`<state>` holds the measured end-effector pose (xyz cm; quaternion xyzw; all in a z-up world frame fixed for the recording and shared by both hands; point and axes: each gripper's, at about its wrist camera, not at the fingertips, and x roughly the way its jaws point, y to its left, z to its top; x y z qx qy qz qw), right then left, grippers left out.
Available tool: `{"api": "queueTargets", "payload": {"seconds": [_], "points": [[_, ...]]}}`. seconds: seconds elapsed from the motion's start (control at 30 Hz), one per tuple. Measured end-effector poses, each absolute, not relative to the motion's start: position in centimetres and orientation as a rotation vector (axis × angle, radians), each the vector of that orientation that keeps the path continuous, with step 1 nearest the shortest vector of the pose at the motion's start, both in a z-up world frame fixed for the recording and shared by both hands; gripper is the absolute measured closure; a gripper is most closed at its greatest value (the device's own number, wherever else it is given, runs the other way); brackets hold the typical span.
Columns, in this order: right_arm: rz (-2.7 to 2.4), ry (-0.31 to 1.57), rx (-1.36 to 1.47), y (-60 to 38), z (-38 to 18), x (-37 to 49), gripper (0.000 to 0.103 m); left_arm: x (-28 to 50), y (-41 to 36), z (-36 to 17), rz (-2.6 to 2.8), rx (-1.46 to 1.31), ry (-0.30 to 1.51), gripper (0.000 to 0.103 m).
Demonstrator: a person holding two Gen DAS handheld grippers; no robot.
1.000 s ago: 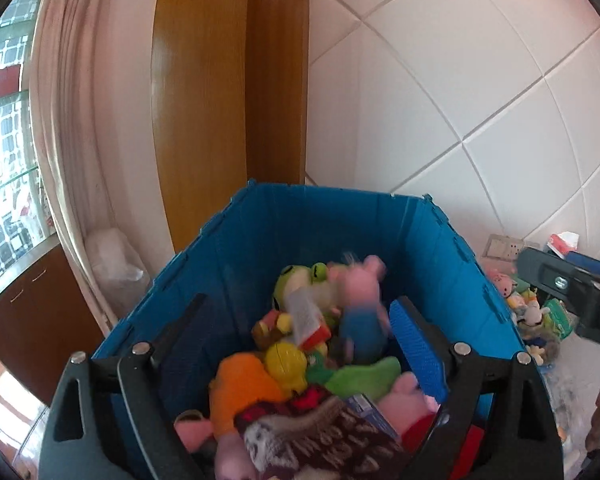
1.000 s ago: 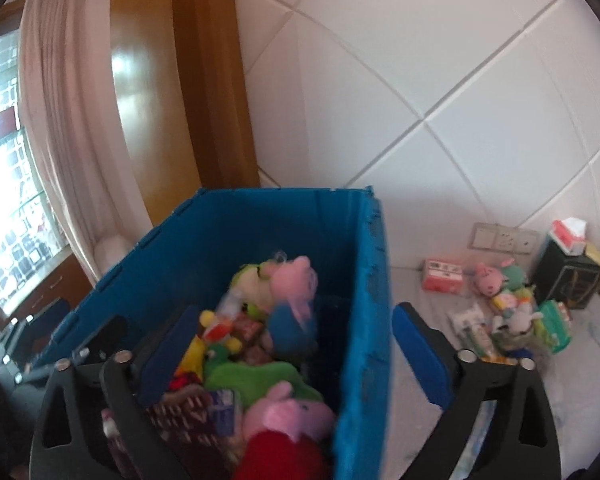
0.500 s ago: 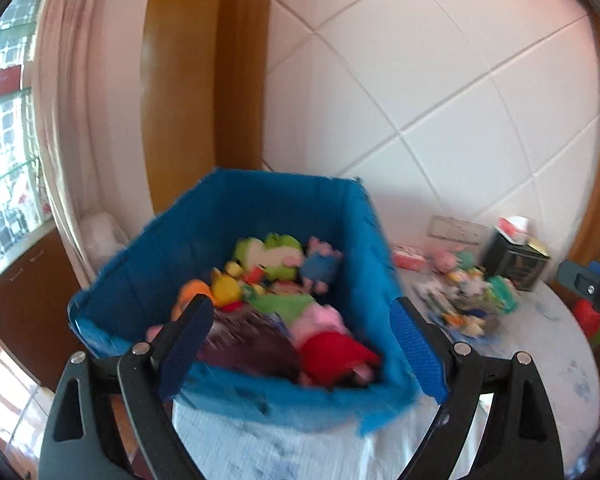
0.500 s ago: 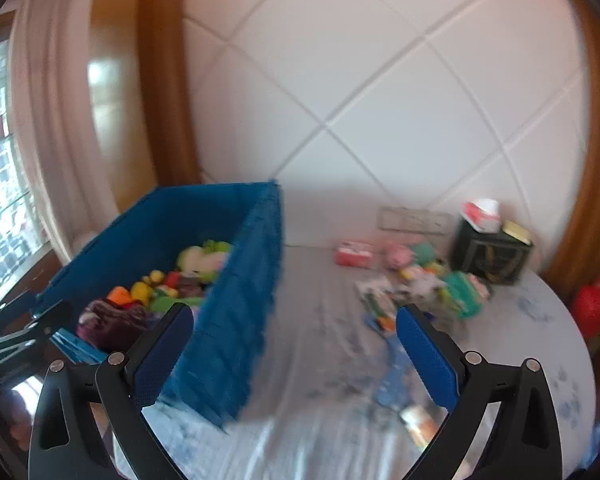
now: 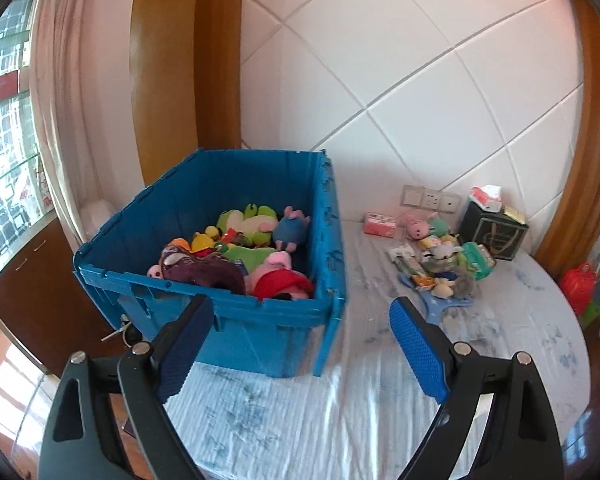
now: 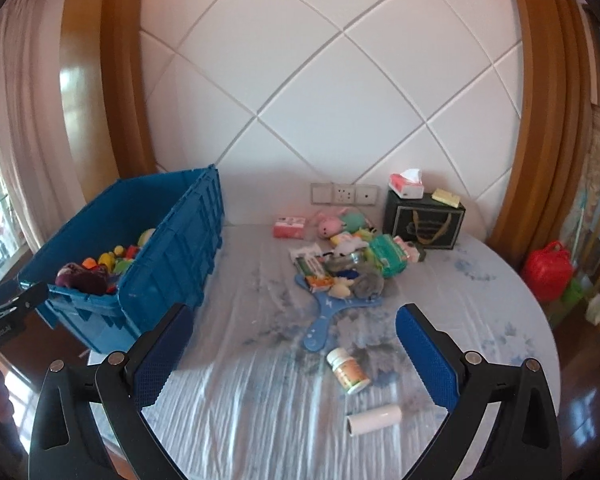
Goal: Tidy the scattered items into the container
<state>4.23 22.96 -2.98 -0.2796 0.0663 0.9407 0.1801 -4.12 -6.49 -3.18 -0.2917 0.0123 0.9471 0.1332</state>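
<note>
1. So far, you have a good share done: the blue container (image 5: 228, 280) at the left of the worktop (image 6: 260, 420) already holds a heap of plush toys (image 5: 252, 252), piled close to its rim.
2. Left for you is the cluster of scattered items (image 6: 352, 260) at the far right (plush, packets, a blue fan-shaped piece), plus a small pill bottle (image 6: 348, 370) and a white roll (image 6: 374, 420) lying nearer, well apart from the container.
3. Your left claw (image 5: 300, 344) is spread wide and carries nothing; your right claw (image 6: 296, 352) is likewise spread and empty, with the pill bottle lying on the worktop between its pads in view.
4. Compared with a second ago, both claws have pulled back from over the container (then the toys filled the view), and the right one now faces the leftover items instead.
</note>
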Motion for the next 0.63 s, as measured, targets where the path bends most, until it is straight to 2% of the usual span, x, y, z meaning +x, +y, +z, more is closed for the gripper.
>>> {"api": "queueTargets", "payload": {"seconds": [0.2,0.63], "points": [[2.671,0.162,-0.788,21.3,-2.3,5.0,0.001,-2.7,-6.2,-2.1,2.73,-0.817,0.049,0.013],[2.688,0.228,-0.747,18.7,-1.8,4.5,0.001,-2.7,-7.6,-0.2,2.755,-0.755,0.093,0.012]]}}
